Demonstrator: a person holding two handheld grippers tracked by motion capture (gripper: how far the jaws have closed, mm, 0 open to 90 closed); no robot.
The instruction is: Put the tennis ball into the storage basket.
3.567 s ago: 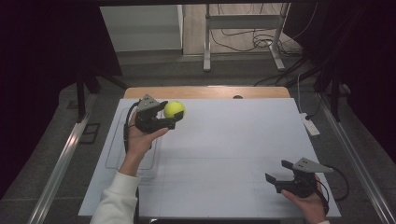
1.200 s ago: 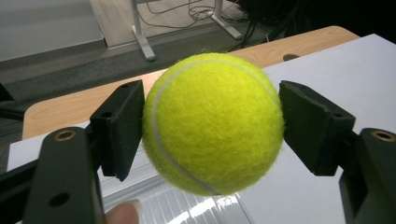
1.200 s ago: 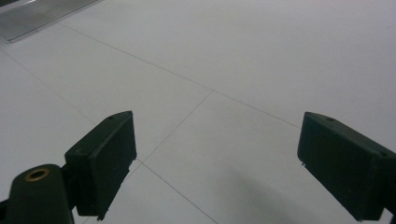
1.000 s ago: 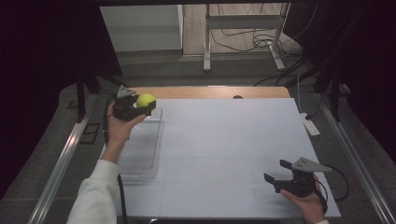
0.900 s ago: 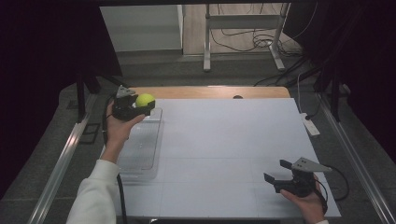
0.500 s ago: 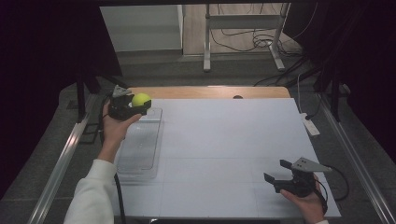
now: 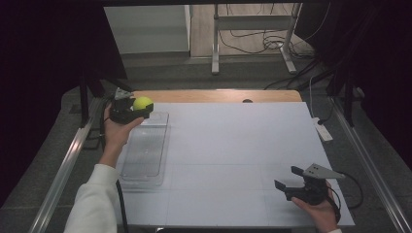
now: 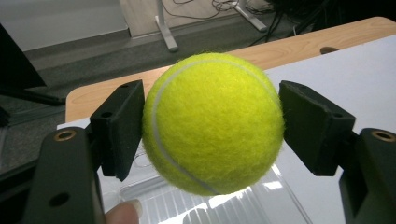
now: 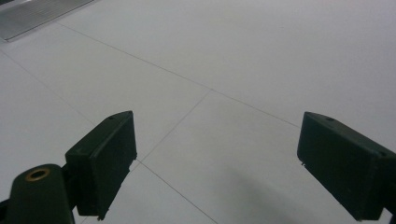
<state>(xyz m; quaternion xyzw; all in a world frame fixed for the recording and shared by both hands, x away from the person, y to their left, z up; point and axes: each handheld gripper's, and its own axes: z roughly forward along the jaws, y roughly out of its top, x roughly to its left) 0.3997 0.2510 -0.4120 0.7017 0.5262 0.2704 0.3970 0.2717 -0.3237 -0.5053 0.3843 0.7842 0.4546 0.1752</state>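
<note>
A yellow-green tennis ball point(image 7: 142, 103) hangs in the air above the far end of a clear plastic tray point(image 7: 145, 150) at the table's left side. My left gripper point(image 7: 140, 108) is shut on the tennis ball point(image 8: 212, 123), with a black pad pressed to each side of it. Under the ball, the left gripper view shows the tray's far rim point(image 8: 275, 191). Near the front right corner, my right gripper point(image 7: 288, 177) rests low over the white tabletop. That right gripper point(image 9: 215, 158) stands open, with nothing between its jaws.
The white tabletop point(image 7: 233, 145) has a bare wooden strip point(image 7: 218, 95) along its far edge. A small white device point(image 7: 322, 130) lies at the right edge. Metal rails run along both sides of the table, and stand legs and cables sit on the floor beyond.
My left gripper has carried the ball left and farther away, from beside the tray to above its far end. The right gripper has stayed where it was.
</note>
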